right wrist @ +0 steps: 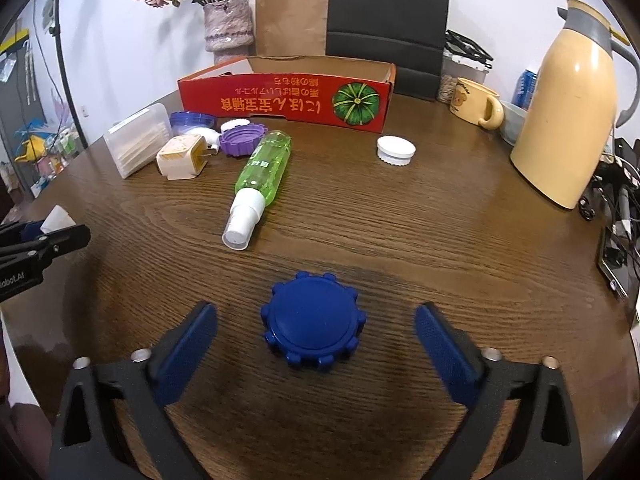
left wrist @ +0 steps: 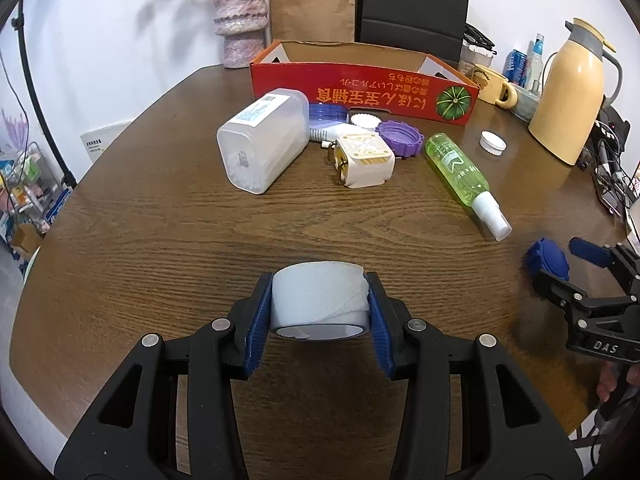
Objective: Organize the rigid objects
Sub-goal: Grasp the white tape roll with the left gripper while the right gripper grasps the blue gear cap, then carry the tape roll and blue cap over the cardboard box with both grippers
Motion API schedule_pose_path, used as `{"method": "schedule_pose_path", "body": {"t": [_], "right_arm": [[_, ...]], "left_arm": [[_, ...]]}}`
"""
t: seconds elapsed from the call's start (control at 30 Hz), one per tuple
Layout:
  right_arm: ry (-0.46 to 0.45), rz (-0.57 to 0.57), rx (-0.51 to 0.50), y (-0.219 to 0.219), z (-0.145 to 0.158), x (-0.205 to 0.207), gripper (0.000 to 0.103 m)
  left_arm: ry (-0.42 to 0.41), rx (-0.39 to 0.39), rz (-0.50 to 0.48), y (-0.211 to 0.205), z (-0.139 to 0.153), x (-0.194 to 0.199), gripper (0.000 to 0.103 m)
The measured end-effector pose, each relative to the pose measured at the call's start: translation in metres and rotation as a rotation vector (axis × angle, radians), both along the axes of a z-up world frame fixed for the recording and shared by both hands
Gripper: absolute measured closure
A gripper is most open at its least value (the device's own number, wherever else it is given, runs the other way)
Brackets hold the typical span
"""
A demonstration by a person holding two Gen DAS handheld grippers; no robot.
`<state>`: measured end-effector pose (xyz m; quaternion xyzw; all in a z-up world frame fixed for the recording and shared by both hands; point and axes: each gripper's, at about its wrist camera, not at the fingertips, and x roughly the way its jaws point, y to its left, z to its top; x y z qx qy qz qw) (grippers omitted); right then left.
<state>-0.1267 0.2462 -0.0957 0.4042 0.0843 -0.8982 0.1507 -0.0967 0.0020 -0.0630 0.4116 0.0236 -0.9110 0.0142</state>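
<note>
tape roll [left wrist: 320, 298] sits clamped between the left gripper [left wrist: 319, 320] fingers at 6 o'clock, above the table [left wrist: 160, 240]. clear plastic box [left wrist: 262, 140] of white sticks lies at 11 o'clock, red cardboard box [left wrist: 360, 92] at 12. right gripper [right wrist: 316, 344] is spread wide around the blue cap [right wrist: 314, 326], not touching.

A broad bare stretch of the brown wood-grain tabletop [right wrist: 400, 240] lies open ahead. The green plastic spray bottle [right wrist: 262, 170] lies slantwise across the middle. Beyond it, a clear plastic container [left wrist: 264, 140], a cream plug adapter [left wrist: 364, 156] and a purple ridged cap [left wrist: 400, 136] crowd the front of the red cardboard box [left wrist: 360, 92]. A cream thermos jug [right wrist: 568, 108] blocks the right edge.
</note>
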Motion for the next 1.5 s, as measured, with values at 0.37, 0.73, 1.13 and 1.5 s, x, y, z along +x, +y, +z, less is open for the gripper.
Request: {"method": "schedule_pose_path", "body": {"t": [0.37,0.73,1.13,1.5], "right_arm": [[-0.028,0.037,0.002,-0.004,-0.007,-0.006,0.044],[-0.008,0.023,-0.006,-0.007,0.002,-0.008,0.044],[0.06,0.015,-0.02,-0.025,0.03,-0.028,0.044],[0.136,0.011,-0.034,-0.045,0.061,-0.061,0.044]], "left_arm": [[0.014,0.001,0.004,-0.004,0.004,-0.008,0.063],[0.05,0.003,-0.006,-0.009,0.017,-0.014,0.063],[0.116,0.002,-0.028,-0.02,0.047,-0.036,0.063],[0.177,0.002,-0.045,-0.029,0.079,-0.071,0.063]]}}
